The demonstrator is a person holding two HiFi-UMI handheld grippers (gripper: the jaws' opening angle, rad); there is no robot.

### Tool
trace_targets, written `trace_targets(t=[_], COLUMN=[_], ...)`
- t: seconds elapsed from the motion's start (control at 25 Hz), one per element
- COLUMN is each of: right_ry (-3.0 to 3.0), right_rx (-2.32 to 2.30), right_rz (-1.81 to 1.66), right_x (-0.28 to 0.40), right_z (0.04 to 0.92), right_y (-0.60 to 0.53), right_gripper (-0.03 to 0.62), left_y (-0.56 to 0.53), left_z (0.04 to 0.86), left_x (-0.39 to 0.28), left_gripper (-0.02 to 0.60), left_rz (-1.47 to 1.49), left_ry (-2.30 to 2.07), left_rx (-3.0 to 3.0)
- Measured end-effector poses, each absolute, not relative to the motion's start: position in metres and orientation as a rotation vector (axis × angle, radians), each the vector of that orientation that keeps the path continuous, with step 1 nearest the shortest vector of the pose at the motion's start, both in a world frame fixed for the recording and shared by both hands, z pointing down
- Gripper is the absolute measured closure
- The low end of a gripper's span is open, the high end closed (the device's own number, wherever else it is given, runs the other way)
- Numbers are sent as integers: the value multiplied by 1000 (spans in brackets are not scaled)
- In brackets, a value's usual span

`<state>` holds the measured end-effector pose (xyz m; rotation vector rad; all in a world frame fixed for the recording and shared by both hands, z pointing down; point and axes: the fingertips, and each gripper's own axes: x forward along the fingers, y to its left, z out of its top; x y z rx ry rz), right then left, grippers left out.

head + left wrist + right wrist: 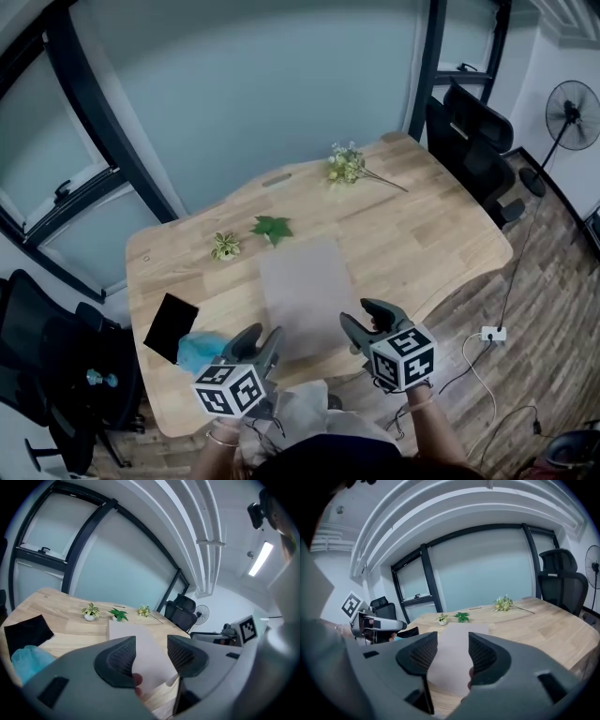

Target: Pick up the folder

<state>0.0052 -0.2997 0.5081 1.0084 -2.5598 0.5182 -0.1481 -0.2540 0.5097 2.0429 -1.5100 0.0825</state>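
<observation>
The folder (pixel 305 292) is a pale grey sheet lying flat on the wooden table (pixel 422 234), its near edge toward me. My left gripper (pixel 261 339) hovers at the folder's near left corner, jaws apart and nothing gripped. At the near right corner my right gripper (pixel 367 321) is likewise open. In the left gripper view the folder (pixel 133 632) shows through the gap of the gripper (pixel 151 651). The right gripper view shows the folder (pixel 457 637) beyond the open gripper (pixel 452 651). Whether either gripper touches the folder cannot be told.
A black flat object (pixel 171 326) and a blue cloth (pixel 199 352) lie left of the folder. A small potted plant (pixel 225 246), a green leaf (pixel 272 228) and a flower sprig (pixel 347 166) lie beyond it. Black chairs (pixel 478 141) and a fan (pixel 572 112) stand at the right.
</observation>
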Motion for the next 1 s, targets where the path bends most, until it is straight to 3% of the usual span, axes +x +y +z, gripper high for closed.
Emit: trace_targets(t=[1.0], right_ry=[-2427], right_rx=[1017], right_rz=[666], right_x=[-2], right_z=[569], right_y=[-365], right_gripper=[391], left_y=[-316], left_z=[570], left_x=[-175], left_gripper=[365], left_rz=[157], left_ry=[-1388], left_rx=[1948])
